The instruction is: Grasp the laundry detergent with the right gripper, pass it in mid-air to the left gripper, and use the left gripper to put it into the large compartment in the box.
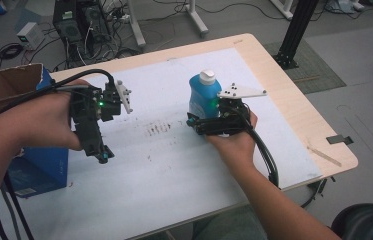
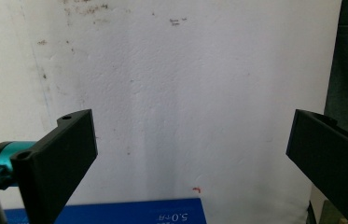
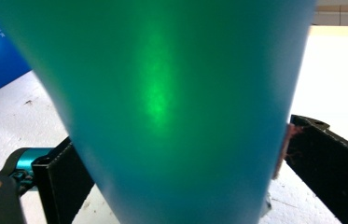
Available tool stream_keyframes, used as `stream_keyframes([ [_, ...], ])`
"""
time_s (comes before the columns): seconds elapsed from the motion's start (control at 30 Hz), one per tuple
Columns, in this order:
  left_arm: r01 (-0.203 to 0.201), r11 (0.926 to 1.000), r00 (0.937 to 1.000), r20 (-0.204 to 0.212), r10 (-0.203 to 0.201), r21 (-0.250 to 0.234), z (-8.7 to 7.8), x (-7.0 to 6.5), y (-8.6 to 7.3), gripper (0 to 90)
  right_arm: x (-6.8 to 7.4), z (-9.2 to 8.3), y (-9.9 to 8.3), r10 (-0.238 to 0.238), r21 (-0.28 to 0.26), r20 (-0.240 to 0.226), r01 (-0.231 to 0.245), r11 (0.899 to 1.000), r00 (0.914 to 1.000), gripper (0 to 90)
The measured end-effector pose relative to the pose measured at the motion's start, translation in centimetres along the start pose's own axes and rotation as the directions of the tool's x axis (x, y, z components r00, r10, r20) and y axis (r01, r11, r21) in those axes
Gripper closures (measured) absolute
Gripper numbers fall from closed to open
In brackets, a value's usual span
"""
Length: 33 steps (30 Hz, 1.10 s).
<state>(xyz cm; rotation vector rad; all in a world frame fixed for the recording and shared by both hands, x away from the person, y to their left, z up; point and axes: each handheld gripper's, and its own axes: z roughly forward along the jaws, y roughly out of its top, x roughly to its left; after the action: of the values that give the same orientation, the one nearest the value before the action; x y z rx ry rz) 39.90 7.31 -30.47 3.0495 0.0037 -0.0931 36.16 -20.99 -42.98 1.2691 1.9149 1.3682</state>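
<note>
your right gripper point(image 1: 196, 119) has its jaws hugging the bottle point(image 1: 202, 97); squeeze evenly, keep it upright. left gripper point(image 2: 188, 149) gapes wide, holding nothing.

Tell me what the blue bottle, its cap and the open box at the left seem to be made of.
Blue bottle: likely smooth, glossy plastic; the right gripper view shows a soft green light glare on it. Cap: white, probably plastic. Open box: cardboard, with dull brown inner flaps and a printed blue outside.
</note>
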Motion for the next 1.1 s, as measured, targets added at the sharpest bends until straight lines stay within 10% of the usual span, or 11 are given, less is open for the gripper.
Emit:
stream_keyframes([
  [1.1, 0.003, 0.9999, 1.0, 0.003, -0.003, 0.01, 0.14, 0.15, -0.22, 1.7, 0.12, 0.31, -0.13, 0.0, 0.0, 0.048, 0.0, 1.0, 0.9988, 23.8],
])
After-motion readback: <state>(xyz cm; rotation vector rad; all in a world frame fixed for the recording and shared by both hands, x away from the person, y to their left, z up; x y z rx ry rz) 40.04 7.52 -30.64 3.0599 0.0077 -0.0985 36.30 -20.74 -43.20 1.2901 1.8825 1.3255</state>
